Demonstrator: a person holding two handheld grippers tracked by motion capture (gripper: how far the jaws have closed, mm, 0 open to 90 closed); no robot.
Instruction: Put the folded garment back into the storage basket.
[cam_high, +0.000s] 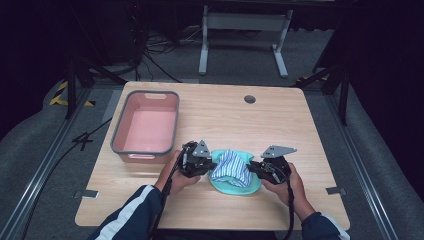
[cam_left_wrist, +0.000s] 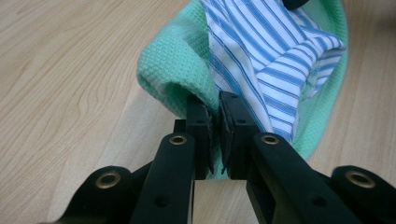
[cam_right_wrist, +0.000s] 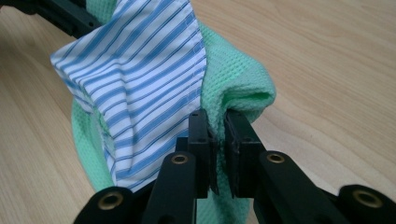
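Landmark for all positions: the pink bin (cam_high: 146, 128), grey-rimmed, standing on the wooden table (cam_high: 280, 125) toward its far-left part. The work piece is a bundle of two cloths lying to the right of the bin and nearer the person: a mint-green waffle-weave cloth (cam_high: 246, 186) underneath, a blue-and-white striped cloth (cam_high: 231, 167) bunched on top of it. Left gripper (cam_high: 209, 165) sits just beside the bin's near right corner, at the bundle's left edge; in the left gripper view its jaws are drawn narrow and pinch a raised fold of the green cloth (cam_left_wrist: 175, 70), with the striped cloth (cam_left_wrist: 266, 56) touching the pinch on one side (whether striped fabric is also caught I cannot tell). Right gripper (cam_high: 254, 167) is farther from the bin, at the bundle's right edge; in the right gripper view its jaws are likewise narrow, clamped on a rolled green fold (cam_right_wrist: 238, 88), the striped cloth (cam_right_wrist: 140, 84) lying against it
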